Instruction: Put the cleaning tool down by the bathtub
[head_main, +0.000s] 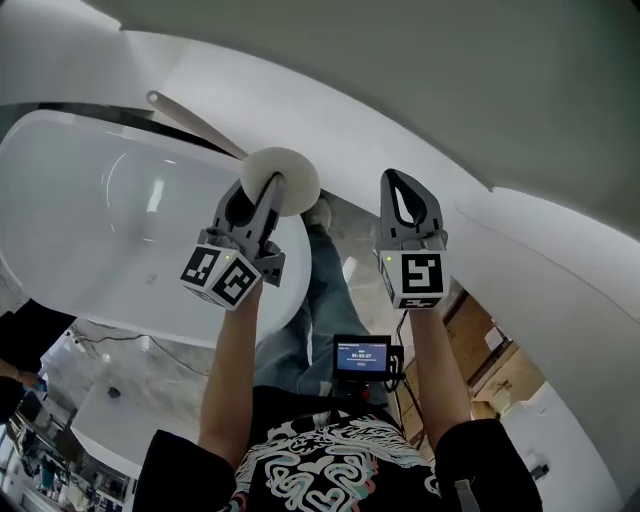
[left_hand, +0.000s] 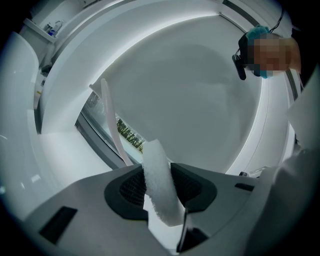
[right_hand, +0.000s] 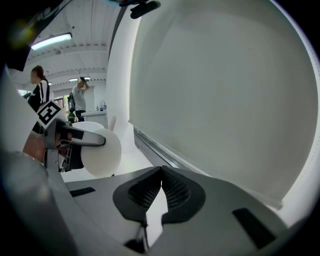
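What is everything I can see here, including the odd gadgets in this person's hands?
bathtub: one, white, lower left of the head view, below the grippers.
cleaning tool: one, white round pad on a long pale handle, over the tub's far edge, pad clamped in the left gripper.
small screen: one, black with a lit display, at the person's waist.
bystanders: two, one in a dark top and one in a pale top, far off at the left of the right gripper view.
left gripper: one, grey with a marker cube, shut on the pad.
right gripper: one, grey with a marker cube, jaws together, holding nothing.
forearms: two, bare, below the grippers.
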